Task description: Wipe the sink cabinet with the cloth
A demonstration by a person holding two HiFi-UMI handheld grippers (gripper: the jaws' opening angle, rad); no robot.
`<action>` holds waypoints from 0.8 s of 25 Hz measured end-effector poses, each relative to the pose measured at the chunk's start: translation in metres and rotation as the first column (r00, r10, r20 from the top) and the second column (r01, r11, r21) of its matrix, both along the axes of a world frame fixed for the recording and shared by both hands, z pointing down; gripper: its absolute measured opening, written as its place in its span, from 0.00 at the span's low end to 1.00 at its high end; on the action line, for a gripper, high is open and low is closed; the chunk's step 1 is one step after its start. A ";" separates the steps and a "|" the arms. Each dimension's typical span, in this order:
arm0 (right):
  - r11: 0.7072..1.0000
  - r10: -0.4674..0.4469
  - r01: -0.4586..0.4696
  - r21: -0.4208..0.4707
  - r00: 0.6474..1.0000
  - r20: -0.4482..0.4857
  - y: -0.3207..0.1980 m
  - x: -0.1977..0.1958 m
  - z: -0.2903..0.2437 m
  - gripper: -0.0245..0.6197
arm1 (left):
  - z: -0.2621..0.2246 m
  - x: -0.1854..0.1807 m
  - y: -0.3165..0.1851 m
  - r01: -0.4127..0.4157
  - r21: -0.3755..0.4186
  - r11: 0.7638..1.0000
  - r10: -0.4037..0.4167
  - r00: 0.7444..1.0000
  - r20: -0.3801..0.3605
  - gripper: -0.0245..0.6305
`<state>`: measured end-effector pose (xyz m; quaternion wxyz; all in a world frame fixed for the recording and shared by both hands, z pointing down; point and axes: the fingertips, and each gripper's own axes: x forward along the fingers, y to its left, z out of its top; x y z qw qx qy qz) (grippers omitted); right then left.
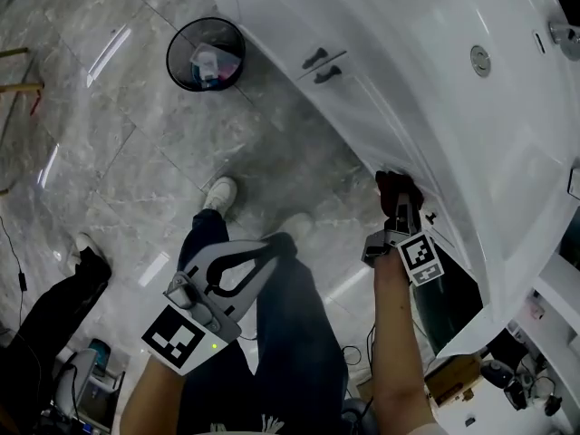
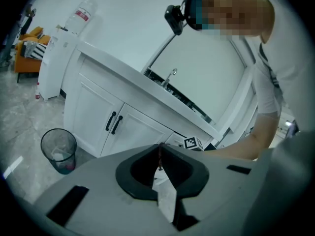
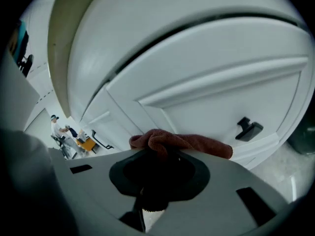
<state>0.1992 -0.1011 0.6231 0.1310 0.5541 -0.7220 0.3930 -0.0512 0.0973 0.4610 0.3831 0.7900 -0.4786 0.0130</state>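
2 grippers: our right gripper (image 3: 158,155) pinches the cloth (image 3: 183,143), bunched at its tips against the cabinet door (image 3: 211,90); our left gripper (image 2: 159,150) is pressed together, empty. We risk the cloth snagging on the handle (image 3: 248,128) just right of the jaws and pulling free.

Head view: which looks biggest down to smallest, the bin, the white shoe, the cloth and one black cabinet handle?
1. bin, clearly largest.
2. white shoe and cloth: about alike. The cloth sits nearer the camera, so I won't rank them.
3. cabinet handle, smallest.
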 end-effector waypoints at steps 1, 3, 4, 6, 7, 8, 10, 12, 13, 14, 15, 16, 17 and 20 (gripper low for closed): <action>1.000 0.012 -0.012 -0.013 1.000 0.004 0.000 0.001 0.008 0.16 | 0.005 0.000 0.004 0.008 -0.013 1.000 -0.008 1.000 -0.005 0.06; 0.999 0.028 -0.028 -0.031 1.000 -0.004 0.001 0.001 0.025 0.15 | 0.013 -0.002 0.012 0.030 -0.036 0.999 -0.031 0.999 -0.022 0.06; 0.999 0.030 -0.031 -0.035 0.999 -0.014 0.002 0.001 0.032 0.16 | 0.016 -0.004 0.016 0.040 -0.040 0.998 -0.041 0.999 -0.026 0.06; 0.999 0.027 -0.029 -0.039 0.999 -0.033 0.002 0.002 0.047 0.16 | 0.021 -0.006 0.023 0.057 -0.039 0.998 -0.058 0.998 -0.023 0.06; 0.999 0.023 -0.025 -0.039 0.999 -0.040 0.003 0.002 0.054 0.15 | 0.022 -0.006 0.026 0.064 -0.040 0.997 -0.065 0.998 -0.022 0.06; 0.999 0.017 -0.019 -0.036 0.999 -0.047 0.002 0.002 0.060 0.15 | 0.023 -0.005 0.029 0.068 -0.044 0.997 -0.069 0.997 -0.023 0.06; 1.000 0.002 -0.004 -0.020 0.998 -0.063 0.003 0.002 0.069 0.15 | 0.026 -0.001 0.033 0.058 -0.055 0.997 -0.059 0.998 -0.024 0.06; 1.000 -0.020 0.020 0.007 0.997 -0.080 0.004 0.001 0.075 0.15 | 0.028 0.003 0.034 0.035 -0.061 0.998 -0.036 0.999 -0.017 0.06; 0.999 -0.036 0.038 0.019 0.996 -0.087 0.004 0.001 0.078 0.15 | 0.029 0.006 0.034 0.025 -0.063 0.998 -0.026 1.000 -0.016 0.06; 0.998 -0.054 0.057 0.028 0.994 -0.092 0.005 0.001 0.080 0.15 | 0.030 0.009 0.034 0.013 -0.066 0.998 -0.014 1.000 -0.015 0.06; 0.996 -0.072 0.076 0.036 0.993 -0.096 0.006 0.001 0.081 0.15 | 0.031 0.012 0.034 -0.001 -0.068 0.998 0.000 1.000 -0.014 0.06; 0.995 -0.087 0.092 0.044 0.991 -0.098 0.007 0.001 0.082 0.15 | 0.031 0.015 0.034 -0.016 -0.069 0.997 0.016 1.000 -0.010 0.06; 0.993 -0.098 0.103 0.050 0.990 -0.098 0.008 0.001 0.083 0.15 | 0.031 0.019 0.033 -0.032 -0.070 0.997 0.032 0.999 -0.004 0.06; 0.994 -0.099 0.103 0.042 0.991 -0.092 0.009 0.006 0.087 0.15 | 0.035 0.028 0.031 -0.061 -0.079 0.995 0.062 0.998 0.008 0.06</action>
